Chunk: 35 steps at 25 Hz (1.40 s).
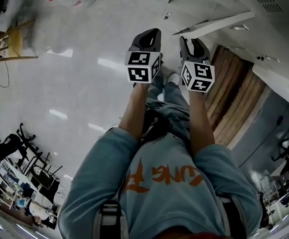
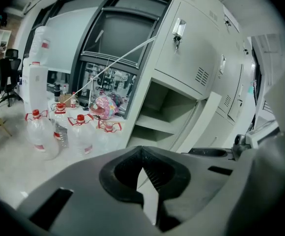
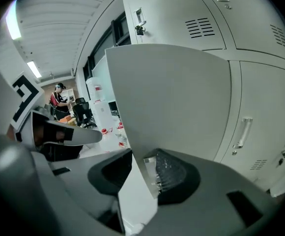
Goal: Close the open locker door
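Observation:
The grey locker door (image 1: 219,25) stands open from the bank of lockers (image 1: 264,14) at the upper right of the head view. In the left gripper view its open compartment (image 2: 164,109) shows two shelves, with the door (image 2: 197,124) seen edge-on beside it. My right gripper (image 1: 191,42) is at the door's free edge. In the right gripper view the door panel (image 3: 172,97) fills the middle and its edge runs down between the jaws of my right gripper (image 3: 137,167), which are shut on it. My left gripper (image 1: 151,35) hangs beside it, tips together and holding nothing (image 2: 141,151).
Several large water bottles (image 2: 44,129) stand on the floor left of the lockers. Wooden planks (image 1: 234,101) lie along the locker base. A wooden chair (image 1: 12,44) is at the far left. A person (image 3: 59,98) stands far off in the room.

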{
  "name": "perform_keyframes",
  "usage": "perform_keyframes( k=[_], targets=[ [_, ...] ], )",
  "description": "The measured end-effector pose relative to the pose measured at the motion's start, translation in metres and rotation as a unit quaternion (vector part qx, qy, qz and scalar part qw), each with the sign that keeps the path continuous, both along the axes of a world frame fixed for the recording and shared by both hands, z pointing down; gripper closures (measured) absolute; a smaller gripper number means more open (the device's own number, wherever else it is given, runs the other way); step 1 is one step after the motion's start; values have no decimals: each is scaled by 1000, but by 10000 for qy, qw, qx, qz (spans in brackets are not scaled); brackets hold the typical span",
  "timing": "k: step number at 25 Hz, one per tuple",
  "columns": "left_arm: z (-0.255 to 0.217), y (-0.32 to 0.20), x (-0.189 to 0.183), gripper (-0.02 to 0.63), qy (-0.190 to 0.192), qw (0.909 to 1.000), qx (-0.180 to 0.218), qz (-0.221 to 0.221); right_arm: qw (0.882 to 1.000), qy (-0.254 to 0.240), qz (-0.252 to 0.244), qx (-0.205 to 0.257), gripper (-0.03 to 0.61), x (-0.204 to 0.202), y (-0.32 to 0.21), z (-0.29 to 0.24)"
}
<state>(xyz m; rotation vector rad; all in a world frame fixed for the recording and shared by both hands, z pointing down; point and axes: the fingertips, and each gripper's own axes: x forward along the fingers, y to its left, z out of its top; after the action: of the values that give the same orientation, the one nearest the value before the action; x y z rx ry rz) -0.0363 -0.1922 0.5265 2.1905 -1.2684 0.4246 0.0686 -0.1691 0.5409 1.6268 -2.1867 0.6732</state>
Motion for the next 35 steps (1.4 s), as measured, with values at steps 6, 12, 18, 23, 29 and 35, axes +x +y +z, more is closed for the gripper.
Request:
perform_keyframes(
  k=[6,12,18,23,29,35],
  targets=[
    [-4,-25,-19,595,-20,10000,49,-23,9996,-21,269,-15,414,-12,-28,-1],
    [-10,-52,-25,595,-18,9999,130,48,9994,-20,333,9,415,-22,-56,-1],
    [-17,-74,-23,595,-22,9996,228,174,9991,-15,425,49,416,-24,-83,-3],
    [-28,-96,-18,595,9,9987,385,327,9976,12,674,166,439,-14,-107,-10],
    [-36,-120,-12,595,98,9978,499,432,9960,103,829,328,445,-1,-130,-24],
    [-45,-142,0,595,211,9964,640,516,9930,230,1014,566,475,20,-150,-42]
  ],
)
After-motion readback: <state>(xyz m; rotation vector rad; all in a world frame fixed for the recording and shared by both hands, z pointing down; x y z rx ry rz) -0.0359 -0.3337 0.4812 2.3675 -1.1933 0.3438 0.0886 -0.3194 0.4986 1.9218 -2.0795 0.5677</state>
